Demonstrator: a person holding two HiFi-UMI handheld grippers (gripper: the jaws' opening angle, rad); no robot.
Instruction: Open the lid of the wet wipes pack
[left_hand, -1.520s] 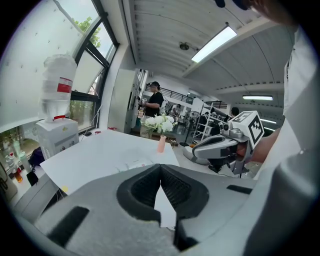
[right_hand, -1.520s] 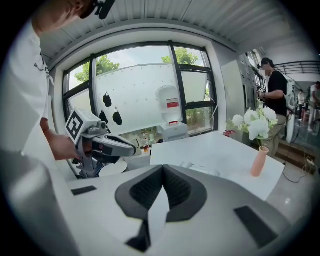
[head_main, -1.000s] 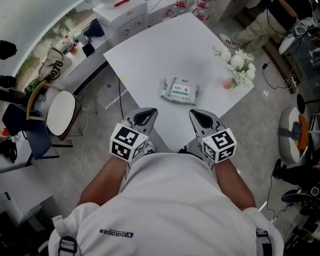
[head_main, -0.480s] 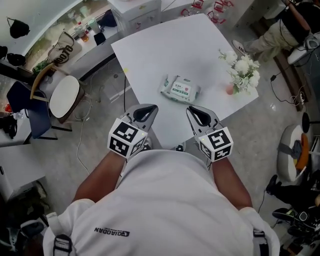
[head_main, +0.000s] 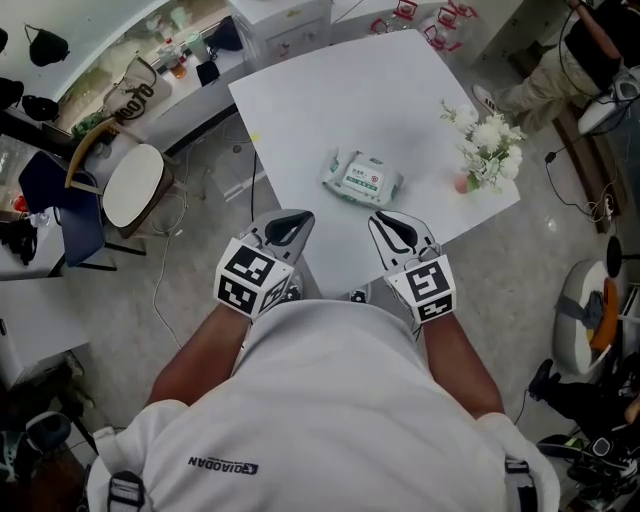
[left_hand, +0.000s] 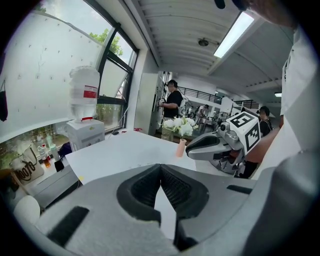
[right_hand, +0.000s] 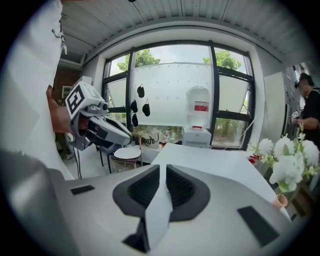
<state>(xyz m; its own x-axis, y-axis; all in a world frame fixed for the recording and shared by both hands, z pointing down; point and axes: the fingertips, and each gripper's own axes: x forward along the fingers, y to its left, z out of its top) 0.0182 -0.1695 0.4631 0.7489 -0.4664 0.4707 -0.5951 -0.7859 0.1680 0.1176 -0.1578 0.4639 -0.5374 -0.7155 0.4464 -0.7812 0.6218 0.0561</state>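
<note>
The wet wipes pack (head_main: 363, 178), white and green with its lid flat, lies in the middle of the white table (head_main: 330, 90). Both grippers hover at the table's near edge, short of the pack and apart from it. My left gripper (head_main: 292, 222) is shut, its tips meeting (left_hand: 160, 166) with nothing in them. My right gripper (head_main: 388, 222) stands slightly open (right_hand: 163, 169); its jaws have just been opening and hold nothing. Neither gripper view shows the pack.
White flowers (head_main: 487, 140) in a small pink vase (head_main: 458, 180) stand at the table's right corner. A water dispenser (left_hand: 84, 117) sits beyond the far edge. A round stool (head_main: 133, 198) and a chair are to the left. People stand beyond the table (left_hand: 172, 102).
The right gripper has rolled a little, so its marker cube shows a different face. Both grippers keep their place at the near edge. The pack has not moved.
</note>
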